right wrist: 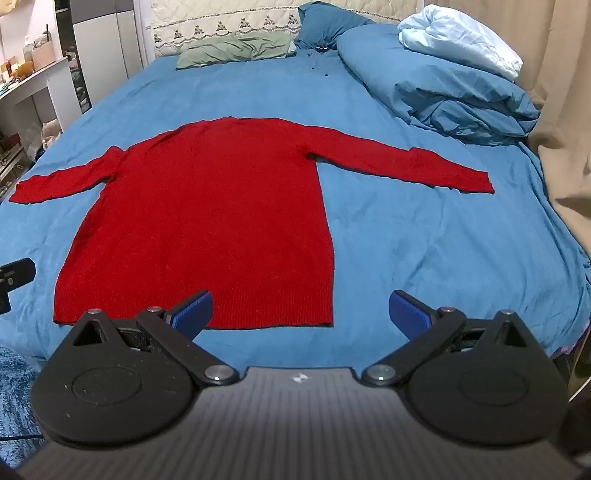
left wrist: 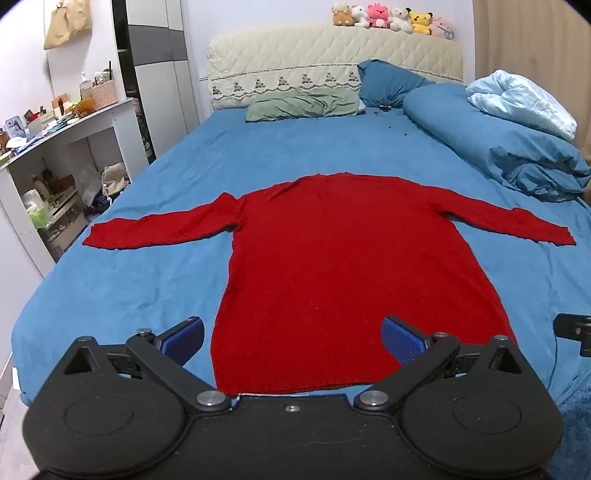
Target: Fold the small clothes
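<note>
At the far left a white shelf unit (left wrist: 74, 147) stands beside the bed (left wrist: 110, 280), crowded with bottles, boxes and a woven basket. The bed is covered in a blue sheet, and a red sweater (left wrist: 332, 266) lies flat on it, spread out with its hem at the near edge and its neck toward the headboard (left wrist: 332, 48). Its left sleeve (left wrist: 162, 229) reaches out toward the shelf side, and its right sleeve (left wrist: 506, 221) stretches toward the far right.

The left gripper (left wrist: 291, 338) hovers over the near left corner of the hem, jaws wide apart and holding nothing; one blue pad sits over the sheet just left of the sweater, the other over the red knit. The right gripper (right wrist: 299, 310) hovers at the near right corner of the hem, jaws also wide and empty, its left pad over the hem and its right pad over bare sheet.

Farther back lie a green pillow (left wrist: 303, 105) and a blue pillow (left wrist: 391, 83). At the right a blue duvet (left wrist: 498, 147) is bunched up, with a pale blue blanket (left wrist: 524, 101) on top. A row of plush toys (left wrist: 391, 16) sits on the headboard.
</note>
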